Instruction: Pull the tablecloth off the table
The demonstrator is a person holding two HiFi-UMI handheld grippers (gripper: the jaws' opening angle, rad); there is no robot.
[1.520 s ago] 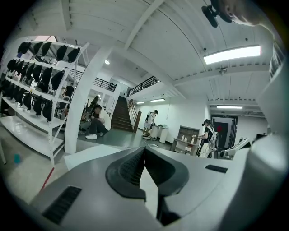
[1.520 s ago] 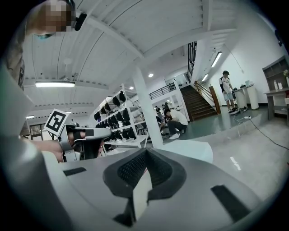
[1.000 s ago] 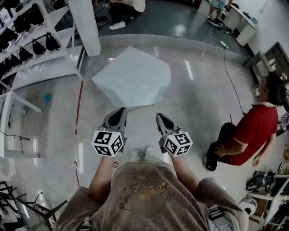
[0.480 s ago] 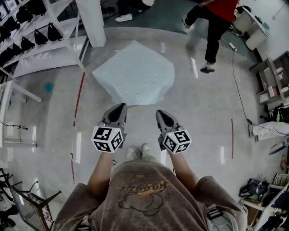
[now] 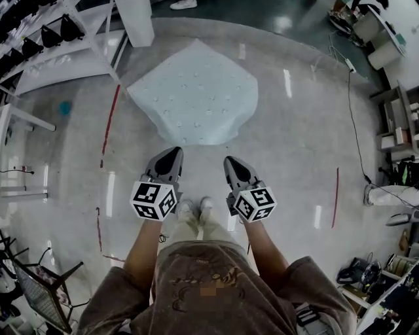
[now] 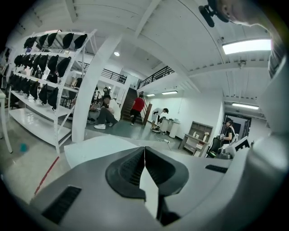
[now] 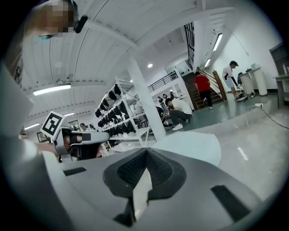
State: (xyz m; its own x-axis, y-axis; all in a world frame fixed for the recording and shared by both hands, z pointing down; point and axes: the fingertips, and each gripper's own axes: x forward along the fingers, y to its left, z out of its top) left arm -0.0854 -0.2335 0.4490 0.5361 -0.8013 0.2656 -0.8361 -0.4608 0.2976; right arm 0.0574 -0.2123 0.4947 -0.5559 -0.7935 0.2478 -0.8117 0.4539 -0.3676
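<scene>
— Where is the tablecloth to be found?

— The tablecloth [image 5: 193, 95] is seen spread flat on the floor [image 5: 294, 150], a pale blue sheet dotted with small marks. Its near edge lies just ahead of the two grippers, apart from both. In the left gripper view the same sheet [image 6: 97, 149] is seen low beyond the jaws, and in the right gripper view [image 7: 194, 146] likewise.

— And how are the grippers held?

— The left gripper [image 5: 171, 156] and the right gripper [image 5: 230, 160] are held side by side above the floor, tips pointed toward the cloth. The jaws of the left gripper [image 6: 144, 149] are pressed together at the tips, and nothing is gripped. The same is seen on the right gripper [image 7: 146, 151]: jaws closed, nothing held.

— What is found around the cloth?

— A pair of pale shoes [image 5: 194, 211] is seen between the grippers, nearer the person. A red line [image 5: 109, 124] is marked on the floor to the left of the cloth. A white pillar [image 5: 136, 19] stands beyond its far left corner, and beside that a white rack [image 5: 59, 55] hung with dark bags [image 5: 33, 47]. A black cable [image 5: 350, 118] is trailed across the floor well to the right, and a chair [image 5: 46, 294] is seen at the lower left.
</scene>
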